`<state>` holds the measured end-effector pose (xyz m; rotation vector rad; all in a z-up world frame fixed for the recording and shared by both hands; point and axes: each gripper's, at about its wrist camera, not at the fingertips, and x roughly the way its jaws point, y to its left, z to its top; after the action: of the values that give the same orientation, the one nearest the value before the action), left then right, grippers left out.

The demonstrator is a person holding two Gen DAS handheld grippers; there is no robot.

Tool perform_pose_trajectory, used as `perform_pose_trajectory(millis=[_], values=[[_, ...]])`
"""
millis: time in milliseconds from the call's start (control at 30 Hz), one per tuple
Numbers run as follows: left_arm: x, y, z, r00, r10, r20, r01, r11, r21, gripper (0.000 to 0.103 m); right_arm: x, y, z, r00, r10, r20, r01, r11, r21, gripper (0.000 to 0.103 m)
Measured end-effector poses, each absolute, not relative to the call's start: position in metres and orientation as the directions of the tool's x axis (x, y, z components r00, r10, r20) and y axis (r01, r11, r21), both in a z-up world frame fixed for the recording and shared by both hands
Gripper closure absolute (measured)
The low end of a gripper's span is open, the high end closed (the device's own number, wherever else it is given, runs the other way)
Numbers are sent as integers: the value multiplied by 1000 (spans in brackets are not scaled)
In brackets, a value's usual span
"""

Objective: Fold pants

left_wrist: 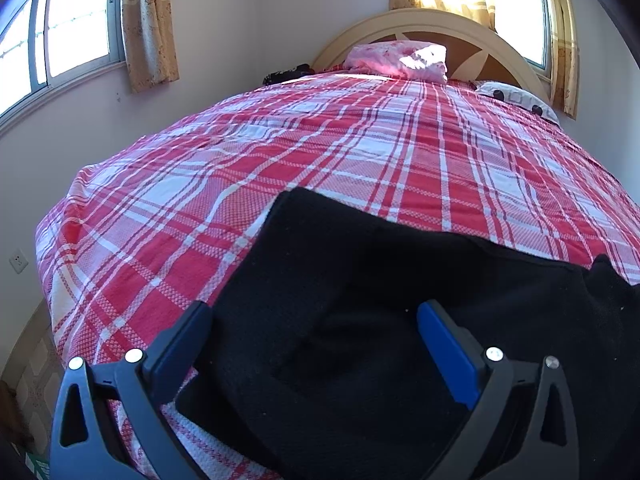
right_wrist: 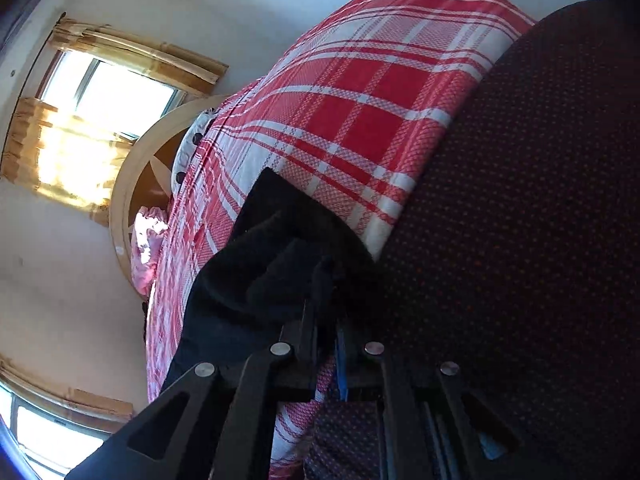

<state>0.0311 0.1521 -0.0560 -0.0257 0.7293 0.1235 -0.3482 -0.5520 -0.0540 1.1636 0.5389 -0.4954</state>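
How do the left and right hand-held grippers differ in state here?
The left hand-held gripper has its jaws wide apart over the black pants, gripping nothing; the right hand-held gripper is shut on a bunched fold of them. The left view is level, the right strongly rolled. Both are black with blue pads.

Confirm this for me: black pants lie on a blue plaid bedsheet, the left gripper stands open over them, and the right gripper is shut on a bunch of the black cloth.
One thing is wrong: the plaid bedsheet is red and white, not blue, as the left wrist view shows. The rest holds: the black pants lie on it, the left gripper stands open over them, and the right gripper is shut on a bunch of black cloth.
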Motion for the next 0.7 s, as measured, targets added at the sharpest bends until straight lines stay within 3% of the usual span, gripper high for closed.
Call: perform_pose_trajectory(millis=[133, 200, 233, 367, 500, 633, 700], values=[[31, 152, -57, 738, 107, -666, -123, 992, 23, 0, -342, -546, -21, 658, -248, -711, 738, 400, 544, 84], [31, 152, -57, 738, 107, -666, -123, 992, 23, 0, -344, -546, -3, 599, -379, -706, 793, 403, 456, 67], [31, 152, -57, 738, 108, -667, -124, 992, 23, 0, -344, -547, 4, 592, -419, -688, 800, 407, 441, 64], [31, 152, -57, 738, 114, -666, -128, 991, 28, 0, -315, -556, 18, 715, -349, -606, 676, 567, 471, 64], [30, 152, -57, 738, 115, -665, -130, 991, 28, 0, -277, -556, 12, 679, -345, -648, 663, 667, 340, 64], [31, 152, -57, 738, 115, -665, -129, 991, 27, 0, -259, -561, -16, 622, -319, -715, 682, 670, 295, 64], [31, 153, -57, 739, 116, -664, -130, 991, 29, 0, -256, -559, -20, 630, -338, -699, 677, 681, 281, 64]])
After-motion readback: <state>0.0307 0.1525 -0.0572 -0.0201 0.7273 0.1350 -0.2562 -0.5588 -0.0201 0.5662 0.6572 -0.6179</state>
